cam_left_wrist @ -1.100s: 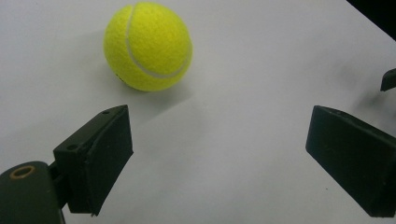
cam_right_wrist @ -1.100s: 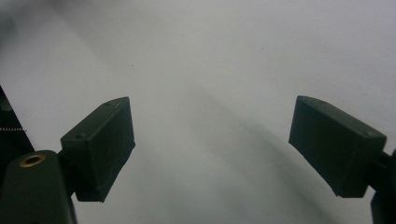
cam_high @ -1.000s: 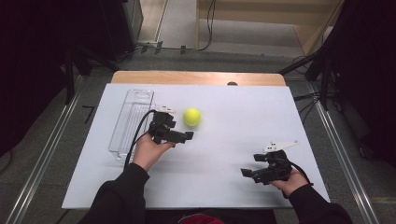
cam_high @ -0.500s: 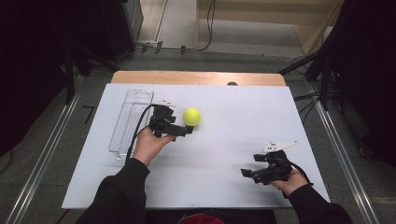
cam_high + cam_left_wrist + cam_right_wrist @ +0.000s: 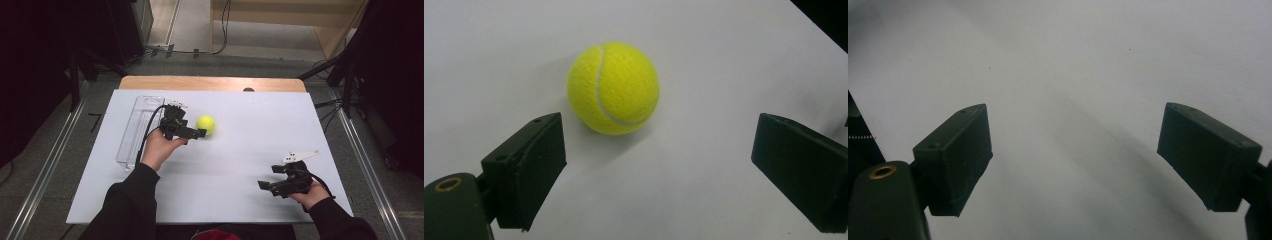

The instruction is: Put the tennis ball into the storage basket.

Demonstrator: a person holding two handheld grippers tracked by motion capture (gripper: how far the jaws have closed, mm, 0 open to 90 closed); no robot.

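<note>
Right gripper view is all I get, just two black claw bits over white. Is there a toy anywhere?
Observer: Yes, a yellow tennis ball lies on the white table, up the table and to the left of your right claw.
Operator: Is the other claw grabbing it?
Observer: No. The left claw is open and the ball sits just ahead of its jaws, not touching them.
Operator: Anything else up there?
Observer: A clear plastic tray lies along the table's left side, beside the left hand.
</note>
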